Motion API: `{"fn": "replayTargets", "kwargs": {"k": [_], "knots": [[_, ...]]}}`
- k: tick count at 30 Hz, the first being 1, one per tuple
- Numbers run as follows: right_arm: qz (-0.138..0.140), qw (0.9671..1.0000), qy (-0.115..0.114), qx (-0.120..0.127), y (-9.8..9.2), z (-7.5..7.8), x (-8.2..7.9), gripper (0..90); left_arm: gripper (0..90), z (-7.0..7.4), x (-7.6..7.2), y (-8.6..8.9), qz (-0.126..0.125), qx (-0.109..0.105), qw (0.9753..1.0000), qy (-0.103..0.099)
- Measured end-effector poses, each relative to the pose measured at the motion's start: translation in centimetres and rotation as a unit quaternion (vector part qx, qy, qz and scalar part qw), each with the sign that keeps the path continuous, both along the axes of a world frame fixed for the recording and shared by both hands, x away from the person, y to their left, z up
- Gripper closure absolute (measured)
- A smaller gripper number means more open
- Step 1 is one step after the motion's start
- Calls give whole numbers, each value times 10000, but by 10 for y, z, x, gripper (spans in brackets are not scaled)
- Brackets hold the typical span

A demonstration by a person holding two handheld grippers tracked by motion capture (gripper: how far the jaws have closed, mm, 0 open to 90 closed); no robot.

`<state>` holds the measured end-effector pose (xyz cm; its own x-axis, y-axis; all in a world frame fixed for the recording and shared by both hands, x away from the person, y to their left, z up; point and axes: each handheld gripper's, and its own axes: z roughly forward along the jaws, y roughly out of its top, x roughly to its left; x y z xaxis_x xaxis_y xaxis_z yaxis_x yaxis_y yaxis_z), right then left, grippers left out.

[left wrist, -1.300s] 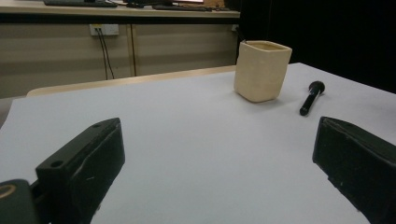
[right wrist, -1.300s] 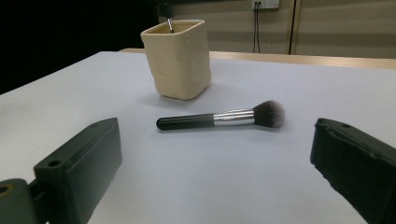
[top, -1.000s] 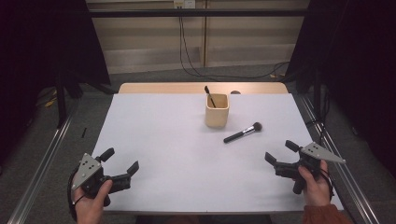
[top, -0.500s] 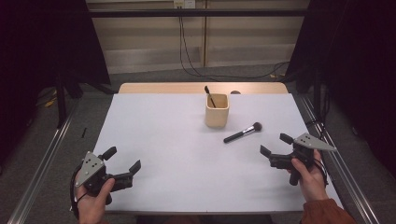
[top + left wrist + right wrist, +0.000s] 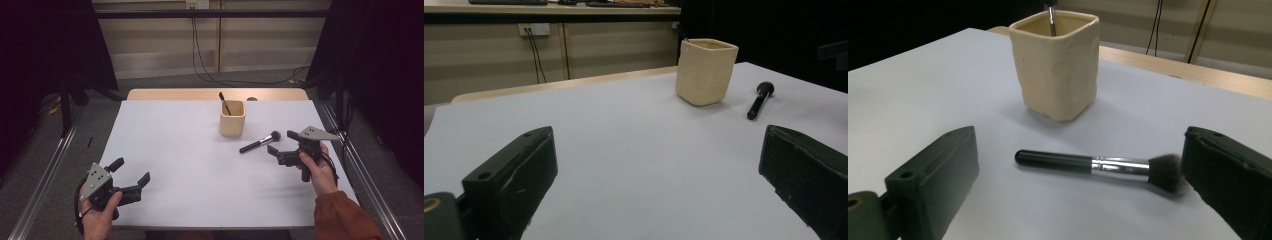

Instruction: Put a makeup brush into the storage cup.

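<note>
A cream square cup [image 5: 232,118] [image 5: 705,71] [image 5: 1058,64] stands at the back middle of the white table, with a thin black-handled stick [image 5: 224,103] [image 5: 1051,19] leaning inside it. A black makeup brush [image 5: 259,142] [image 5: 759,99] [image 5: 1098,164] lies flat on the table just right of the cup. My right gripper [image 5: 281,146] [image 5: 1078,195] is open, low over the table, its jaws on either side of the brush without touching it. My left gripper [image 5: 131,175] [image 5: 656,180] is open and empty near the front left corner.
The white table top [image 5: 190,150] has a bare wooden strip [image 5: 200,94] along its far edge. Metal rails [image 5: 47,170] run along both sides. Cables [image 5: 200,55] hang on the wall behind.
My right gripper has moved forward and left across the table, closing in on the brush. The left gripper has stayed put.
</note>
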<state>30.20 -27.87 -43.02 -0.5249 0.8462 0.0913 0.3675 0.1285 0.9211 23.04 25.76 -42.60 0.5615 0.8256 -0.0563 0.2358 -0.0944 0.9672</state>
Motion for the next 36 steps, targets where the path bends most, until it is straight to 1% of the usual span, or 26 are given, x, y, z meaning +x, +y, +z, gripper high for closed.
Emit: {"fn": "replayTargets", "kwargs": {"k": [1, 3, 5, 8, 9, 10, 11, 13, 15, 16, 18, 22, 27, 29, 31, 33, 34, 36], "knots": [[34, 10000, 21, 20, 1, 1, 3, 19, 23, 0, 0, 1, 8, -8, 10000, -4], [81, 10000, 21, -44, 3, 3, 8, 18, 23, -1, -1, 3, 39, -4, 10000, -2], [82, 10000, 15, -2, 3, 6, 14, 18, 23, 0, -2, 4, 70, -30, 10000, -1], [97, 9999, 41, -57, 3, 10, 23, 18, 22, 0, -4, 4, 79, 15, 10000, -10], [113, 9998, 112, -76, 3, 12, 26, 23, 21, 0, -4, 4, 85, 14, 10000, -16], [188, 9995, 223, -115, 3, 13, 28, 23, 20, 0, -4, 4, 80, 12, 10000, -20], [249, 9992, 281, -149, 2, 14, 30, 23, 20, 0, -4, 3, 87, 18, 10000, -15], [265, 9990, 306, -208, 2, 15, 34, 29, 20, 0, -4, 3, 80, 16, 10000, -5], [293, 9986, 386, -230, 1, 14, 38, 28, 20, 0, -3, 3, 75, 19, 10000, -3], [287, 9984, 392, -291, 0, 14, 40, 28, 20, -1, -3, 3, 63, 10, 10000, 3], [286, 9982, 413, -321, 0, 15, 45, 26, 20, -1, -2, 3, 72, -18, 10000, 4], [326, 9979, 370, -421, 1, 19, 52, 24, 20, 0, -2, 2, 56, 14, 10000, 0], [334, 9970, 457, -533, 3, 23, 63, 25, 19, 0, -2, 2, 71, 16, 10000, -6], [408, 9959, 535, -601, 4, 24, 68, 22, 19, 0, -3, 2, 81, 14, 10000, -12], [504, 9948, 649, -605, 5, 25, 73, 26, 19, 0, -2, 2, 77, 17, 10000, -1], [548, 9941, 663, -655, 6, 26, 76, 24, 19, 0, -3, 2, 78, 22, 10000, 2], [579, 9933, 682, -736, 7, 26, 78, 24, 19, 0, -3, 2, 83, 10, 10000, 6], [604, 9923, 717, -811, 8, 27, 81, 23, 18, 0, -2, 2, 77, 20, 10000, 3]]}}
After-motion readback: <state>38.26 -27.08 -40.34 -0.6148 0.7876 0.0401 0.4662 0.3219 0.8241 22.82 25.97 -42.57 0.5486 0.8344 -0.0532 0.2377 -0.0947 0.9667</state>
